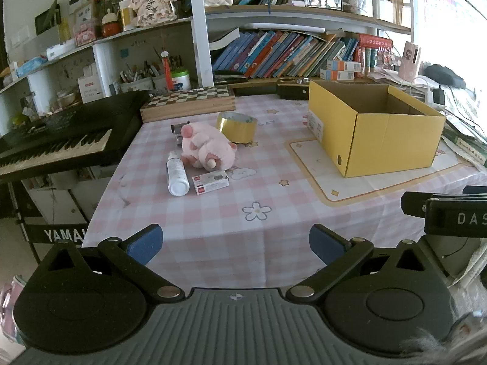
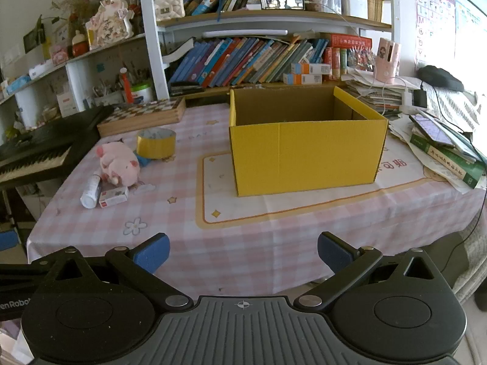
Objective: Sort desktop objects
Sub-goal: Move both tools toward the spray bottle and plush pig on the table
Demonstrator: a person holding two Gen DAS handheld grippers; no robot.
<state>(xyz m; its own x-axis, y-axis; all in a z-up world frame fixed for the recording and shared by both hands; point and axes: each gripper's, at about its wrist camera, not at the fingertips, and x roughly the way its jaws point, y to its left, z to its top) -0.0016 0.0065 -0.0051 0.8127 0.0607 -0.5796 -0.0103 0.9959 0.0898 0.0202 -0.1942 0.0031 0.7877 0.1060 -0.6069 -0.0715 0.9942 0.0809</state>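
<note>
Pink-check tablecloth [image 2: 243, 243] w/ yellow box [image 2: 304, 155], bookshelves [image 2: 258, 57] behind

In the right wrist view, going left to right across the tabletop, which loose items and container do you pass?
white spray bottle → small red-and-white box → gold tape roll → yellow cardboard box

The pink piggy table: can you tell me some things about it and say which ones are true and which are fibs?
1. The pink plush pig is inside the yellow box. False: it lies on the tablecloth, apart from the box.
2. The white bottle lies on its side. True.
3. The left gripper holds the gold tape roll. False: it is open and empty; the roll sits on the table.
4. The right gripper is open. True.
5. The small red-and-white box lies beside the bottle. True.
</note>
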